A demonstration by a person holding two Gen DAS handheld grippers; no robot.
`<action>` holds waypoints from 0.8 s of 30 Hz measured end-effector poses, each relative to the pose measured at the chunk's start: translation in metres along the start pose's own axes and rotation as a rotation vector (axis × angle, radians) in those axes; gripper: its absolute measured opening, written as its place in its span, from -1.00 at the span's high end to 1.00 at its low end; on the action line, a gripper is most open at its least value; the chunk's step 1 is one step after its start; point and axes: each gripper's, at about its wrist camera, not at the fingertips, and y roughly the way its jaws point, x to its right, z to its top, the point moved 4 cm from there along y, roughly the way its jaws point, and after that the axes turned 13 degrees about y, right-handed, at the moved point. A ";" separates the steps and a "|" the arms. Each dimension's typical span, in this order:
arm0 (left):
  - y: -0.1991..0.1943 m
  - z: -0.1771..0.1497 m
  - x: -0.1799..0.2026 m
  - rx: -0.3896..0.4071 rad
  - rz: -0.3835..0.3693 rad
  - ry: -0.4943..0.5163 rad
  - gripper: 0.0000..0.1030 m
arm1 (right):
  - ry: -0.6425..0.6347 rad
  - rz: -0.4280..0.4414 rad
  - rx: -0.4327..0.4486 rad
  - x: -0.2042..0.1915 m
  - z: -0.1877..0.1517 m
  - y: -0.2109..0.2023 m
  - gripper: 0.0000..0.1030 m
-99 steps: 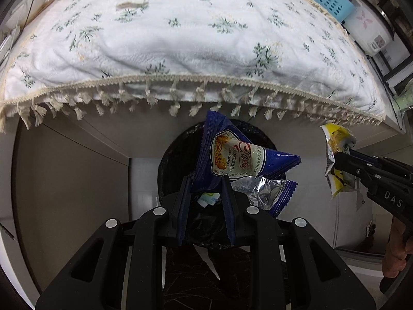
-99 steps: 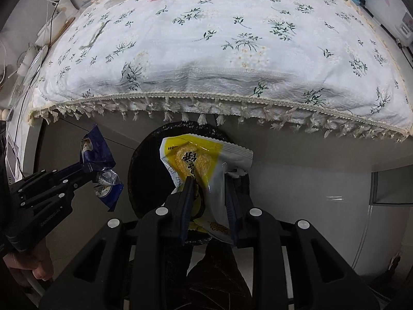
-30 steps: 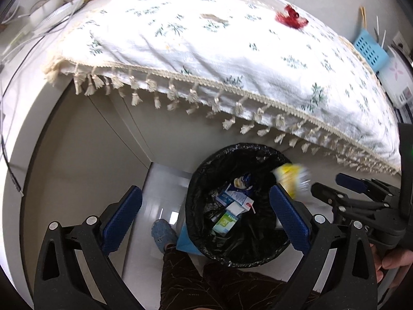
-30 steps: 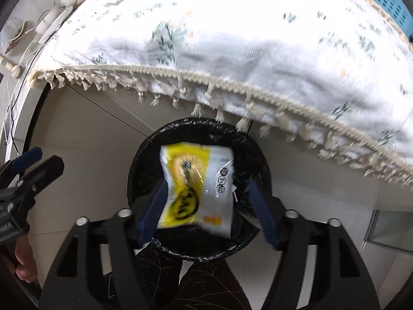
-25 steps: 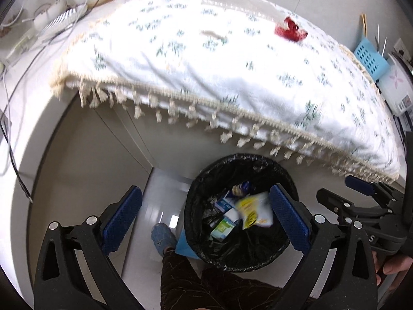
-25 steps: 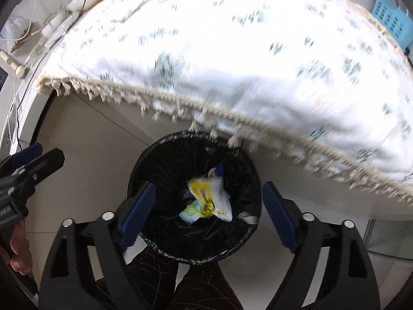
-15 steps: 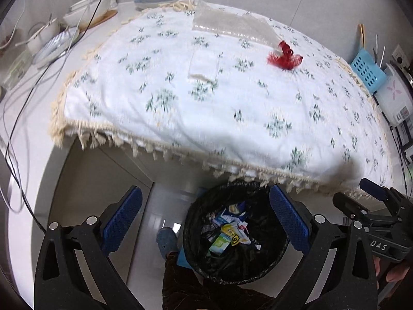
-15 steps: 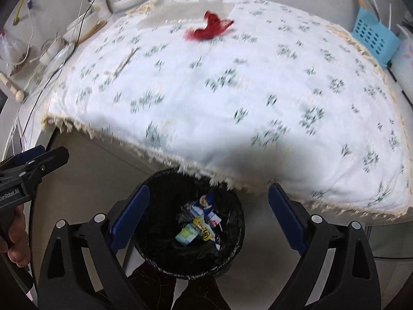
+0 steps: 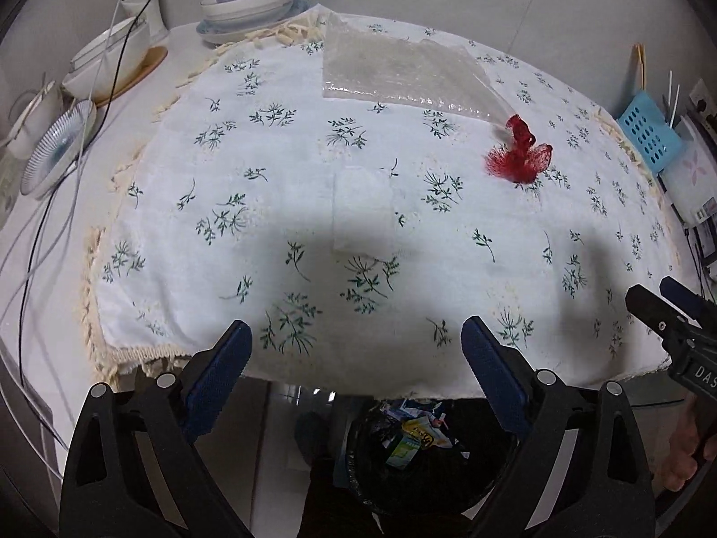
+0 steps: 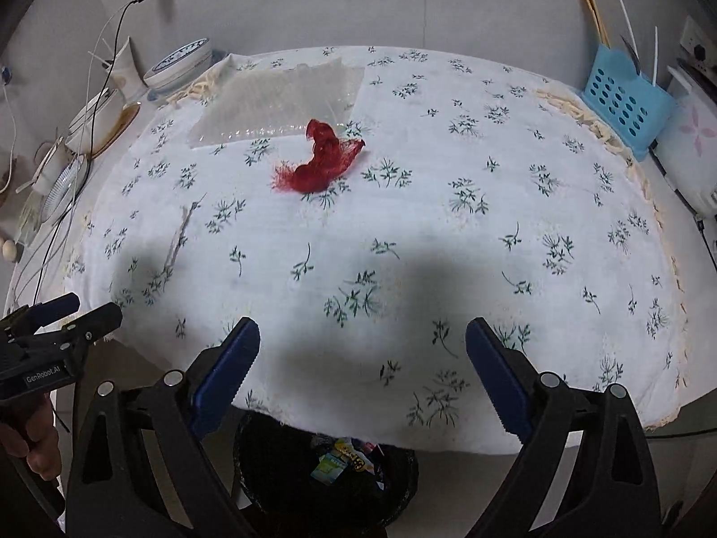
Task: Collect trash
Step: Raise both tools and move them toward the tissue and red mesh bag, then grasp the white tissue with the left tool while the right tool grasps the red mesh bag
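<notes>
My left gripper point(image 9: 354, 329) hovers over the near edge of the floral tablecloth point(image 9: 269, 157); its jaws are wide and closing, with nothing between them. My right gripper point(image 10: 362, 327) is open and empty over the same edge. On the cloth lie a red mesh scrap point(image 9: 517, 154) point(image 10: 320, 163), a clear plastic bag point(image 9: 394, 71) point(image 10: 282, 98) and a white paper piece point(image 9: 363, 210). Below the edge stands a black bin point(image 9: 448, 470) point(image 10: 269, 470) holding wrappers point(image 9: 416, 435) point(image 10: 345, 457). Each gripper shows at the side of the other's view.
Stacked bowls and plates point(image 9: 246, 4) and loose cables point(image 9: 45, 224) crowd the table's left and back. A blue basket point(image 9: 650, 134) point(image 10: 627, 98) and a white appliance point(image 9: 690, 175) stand at the right. A hand point(image 10: 31, 444) grips the left handle.
The yellow wrapper dropped from my right gripper into the bin and its jaws spread. Both grippers rose from over the bin to over the table's near edge.
</notes>
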 end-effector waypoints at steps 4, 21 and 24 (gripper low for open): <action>0.016 0.020 -0.011 -0.029 -0.006 0.009 -0.74 | 0.013 -0.007 -0.011 -0.013 0.027 0.015 -0.74; 0.079 0.073 -0.018 -0.186 -0.007 0.016 -0.38 | 0.073 -0.003 -0.192 -0.051 0.102 0.108 -0.32; 0.082 0.076 -0.019 -0.207 -0.001 0.015 -0.20 | 0.087 -0.003 -0.218 -0.055 0.106 0.118 -0.19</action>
